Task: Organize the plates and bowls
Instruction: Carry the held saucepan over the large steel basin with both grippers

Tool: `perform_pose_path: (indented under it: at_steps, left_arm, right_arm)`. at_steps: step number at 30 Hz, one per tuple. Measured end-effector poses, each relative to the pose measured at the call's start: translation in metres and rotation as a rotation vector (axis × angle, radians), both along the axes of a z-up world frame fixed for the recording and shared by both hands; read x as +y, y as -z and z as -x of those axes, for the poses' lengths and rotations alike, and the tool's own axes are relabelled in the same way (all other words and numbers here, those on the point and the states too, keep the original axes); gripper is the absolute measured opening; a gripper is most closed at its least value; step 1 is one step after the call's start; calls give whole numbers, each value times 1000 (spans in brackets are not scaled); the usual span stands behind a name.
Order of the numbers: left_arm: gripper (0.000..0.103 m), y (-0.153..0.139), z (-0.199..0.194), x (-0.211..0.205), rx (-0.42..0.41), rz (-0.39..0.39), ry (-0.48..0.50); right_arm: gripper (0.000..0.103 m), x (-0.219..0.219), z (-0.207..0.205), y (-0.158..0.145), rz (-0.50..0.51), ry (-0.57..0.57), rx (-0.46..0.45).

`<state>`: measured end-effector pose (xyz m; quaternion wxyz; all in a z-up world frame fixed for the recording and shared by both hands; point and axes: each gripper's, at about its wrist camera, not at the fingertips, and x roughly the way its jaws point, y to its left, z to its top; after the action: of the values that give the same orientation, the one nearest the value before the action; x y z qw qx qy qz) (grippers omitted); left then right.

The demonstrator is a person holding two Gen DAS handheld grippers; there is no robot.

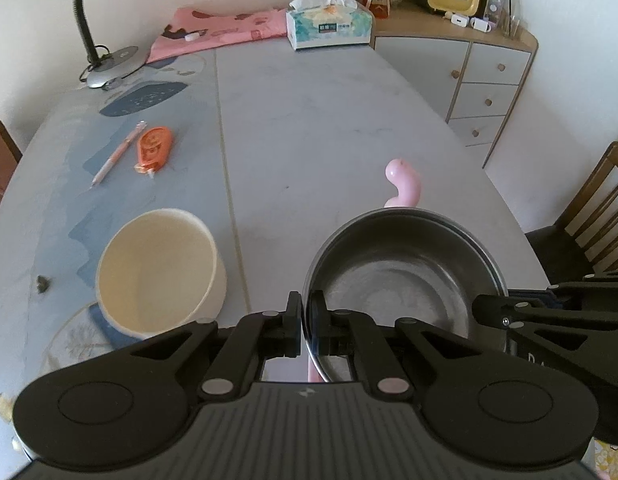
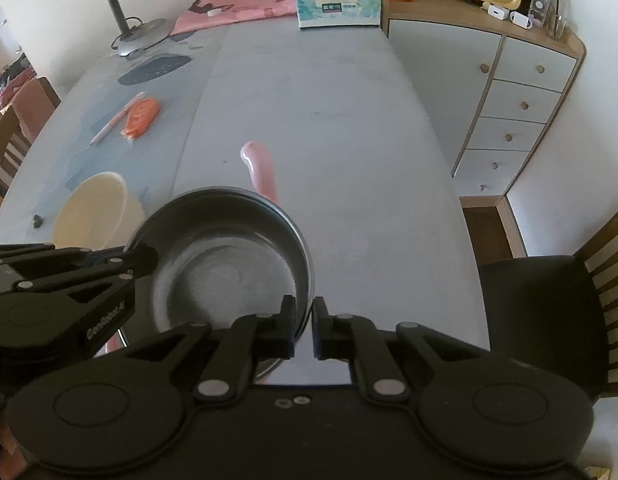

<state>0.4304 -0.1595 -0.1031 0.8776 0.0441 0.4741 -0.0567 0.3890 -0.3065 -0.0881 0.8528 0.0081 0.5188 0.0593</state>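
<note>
A steel bowl [image 1: 401, 272] hangs tilted just above the grey table [image 1: 309, 120], held by both grippers. My left gripper [image 1: 307, 308] is shut on the bowl's left rim, which runs between its fingers. My right gripper [image 2: 303, 312] is shut on the right rim of the steel bowl [image 2: 225, 264]. Each gripper also shows in the other's view: right gripper [image 1: 489, 308], left gripper [image 2: 145, 258]. A cream bowl [image 1: 157, 272] [image 2: 93, 212] stands upright on the table to the left. A pink curved object [image 1: 403, 182] [image 2: 261, 168] sticks out beyond the steel bowl's far rim; its lower part is hidden.
An orange tape dispenser [image 1: 155, 148] and a pen [image 1: 117, 154] lie on the left. At the far end are a tissue box [image 1: 329, 26], a pink cloth [image 1: 221, 28] and a desk lamp [image 1: 109, 60]. A drawer cabinet [image 2: 509, 92] and a chair [image 2: 549, 304] stand at right.
</note>
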Motion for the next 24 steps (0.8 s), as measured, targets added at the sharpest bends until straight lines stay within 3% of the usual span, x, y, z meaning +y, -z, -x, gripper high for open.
perform_pose_path:
  at_steps: [14,24]
  left_arm:
    - [3,-44,93,33,-23,-9,-53]
    - [3,-58,165,58,-23,-14,-88]
  right_arm:
    - [8,28,80,-44,6,-61,-38]
    - [8,52,143,-59,-4,-111,-37]
